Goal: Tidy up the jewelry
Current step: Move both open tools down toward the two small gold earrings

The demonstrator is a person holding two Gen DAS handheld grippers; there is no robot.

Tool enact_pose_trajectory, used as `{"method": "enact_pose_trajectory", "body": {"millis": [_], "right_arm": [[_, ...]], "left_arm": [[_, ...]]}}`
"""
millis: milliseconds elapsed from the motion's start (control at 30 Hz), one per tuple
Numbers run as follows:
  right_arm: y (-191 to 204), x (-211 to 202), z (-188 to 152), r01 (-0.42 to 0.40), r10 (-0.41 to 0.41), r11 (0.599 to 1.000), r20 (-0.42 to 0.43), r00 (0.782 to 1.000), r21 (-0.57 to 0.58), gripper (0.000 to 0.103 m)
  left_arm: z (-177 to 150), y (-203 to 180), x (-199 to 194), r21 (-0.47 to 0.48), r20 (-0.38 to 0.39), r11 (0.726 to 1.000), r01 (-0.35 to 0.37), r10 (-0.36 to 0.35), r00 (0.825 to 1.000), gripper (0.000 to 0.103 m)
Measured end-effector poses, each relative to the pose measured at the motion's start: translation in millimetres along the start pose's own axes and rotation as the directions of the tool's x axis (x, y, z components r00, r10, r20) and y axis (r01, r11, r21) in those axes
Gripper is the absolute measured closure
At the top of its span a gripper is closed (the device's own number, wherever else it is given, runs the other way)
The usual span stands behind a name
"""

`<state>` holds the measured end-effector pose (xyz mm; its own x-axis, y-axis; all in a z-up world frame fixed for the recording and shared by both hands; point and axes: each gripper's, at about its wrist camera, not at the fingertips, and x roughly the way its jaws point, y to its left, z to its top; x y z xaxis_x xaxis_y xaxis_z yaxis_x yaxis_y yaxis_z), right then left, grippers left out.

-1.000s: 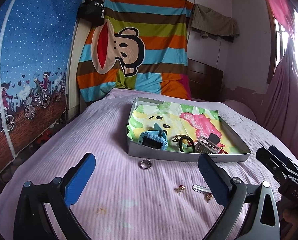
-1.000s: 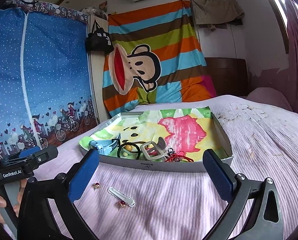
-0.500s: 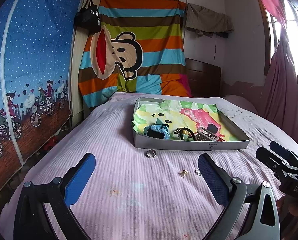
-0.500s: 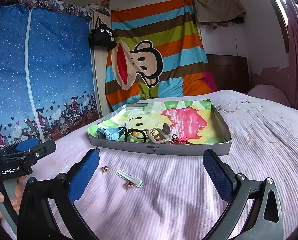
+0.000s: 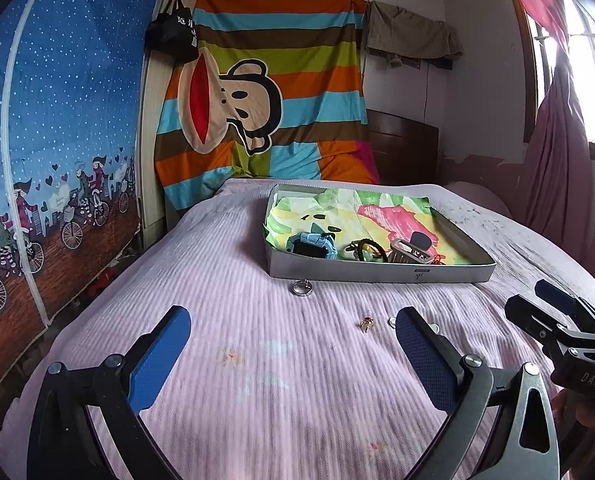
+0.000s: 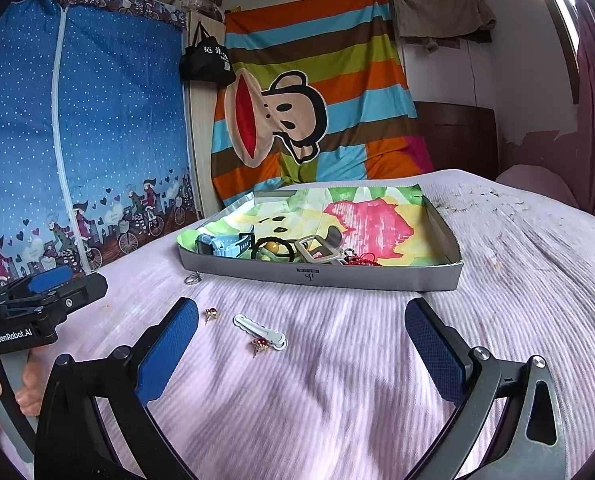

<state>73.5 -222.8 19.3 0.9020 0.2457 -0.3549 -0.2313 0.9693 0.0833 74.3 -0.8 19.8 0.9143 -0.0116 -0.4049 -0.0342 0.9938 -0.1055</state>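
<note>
Silver ring (image 6: 192,278), two earrings (image 6: 211,313), one clip (image 6: 259,332); both claws (image 6: 301,344) wide, empty

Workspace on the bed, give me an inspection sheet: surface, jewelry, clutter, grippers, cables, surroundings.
Surface: pink ribbed bedspread, faint stains.
Job's things: grey tray lined with a printed cloth, holding a blue watch, a black hair tie, a silver buckle-like piece and a red trinket. Loose in front of the tray: ring, two red-stone earrings, white hair clip.
Clutter: nothing seen.
Grippers: left gripper and right gripper open, empty, above the bedspread.
Cables: one thin cable down the far wall.
Surroundings: striped monkey blanket, blue wardrobe, pink curtain.
</note>
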Motion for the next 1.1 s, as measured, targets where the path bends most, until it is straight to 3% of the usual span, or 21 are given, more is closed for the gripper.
{"method": "enact_pose_trajectory", "body": {"millis": [833,1100], "right_arm": [[-2.1,25.1,-10.0,0.001,0.0,1.0,-0.113,0.994,0.006,0.002],[-5.8,34.6,-12.3,-0.012,0.016,1.0,-0.147,0.989,0.025,0.002]], "left_arm": [[0.2,3.6,23.1,-0.004,-0.126,1.0,-0.014,0.014,0.992,0.0],[4.1,5.1,43.0,-0.006,-0.195,0.999,0.033,-0.034,0.98,0.0]]}}
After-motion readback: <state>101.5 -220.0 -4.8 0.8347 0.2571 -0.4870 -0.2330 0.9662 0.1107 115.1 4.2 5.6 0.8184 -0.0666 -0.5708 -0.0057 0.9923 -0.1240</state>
